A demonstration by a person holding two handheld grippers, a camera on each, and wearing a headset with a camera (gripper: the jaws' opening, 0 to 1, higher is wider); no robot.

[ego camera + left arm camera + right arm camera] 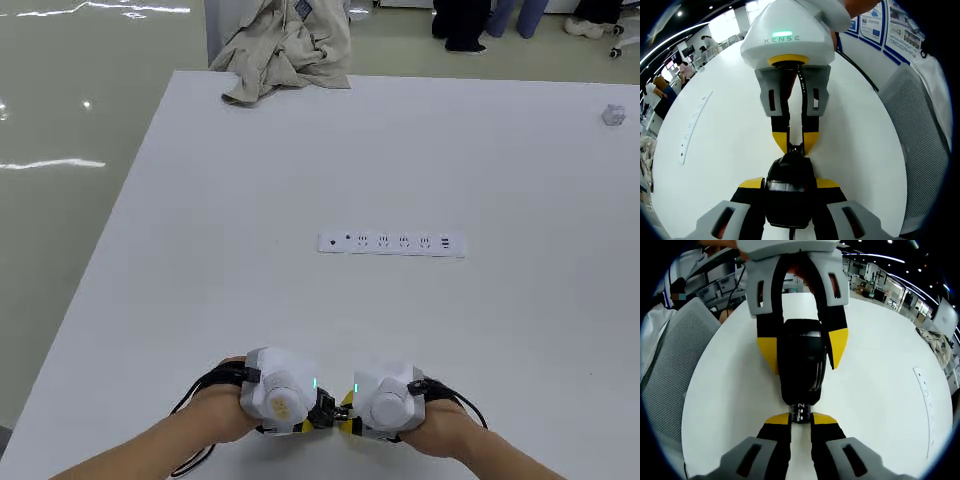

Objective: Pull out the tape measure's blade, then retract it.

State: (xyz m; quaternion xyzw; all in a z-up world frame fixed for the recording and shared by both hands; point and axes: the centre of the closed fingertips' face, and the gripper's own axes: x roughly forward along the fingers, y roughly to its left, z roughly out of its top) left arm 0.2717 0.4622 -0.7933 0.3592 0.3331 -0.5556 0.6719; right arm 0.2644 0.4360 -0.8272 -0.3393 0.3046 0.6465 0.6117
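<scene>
Our left gripper (790, 183) clamps the black, rounded plastic tape measure (801, 360) at the near edge of the white table (300, 170), our right gripper (800, 419) pinches its barely drawn blade tip (800, 411), so we judge the pull is just starting: next, part them steadily.

Open table (220, 200) reaches ahead to the strip (392, 243) mid-table; a jacket (285, 50) lies on the far edge.

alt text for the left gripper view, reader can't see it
The left gripper clamps a black, blocky tape measure low in the view, over a white table. Facing it from above, the right gripper pinches the blade tip between yellow-tipped jaws; a white power strip lies at far left.
</scene>
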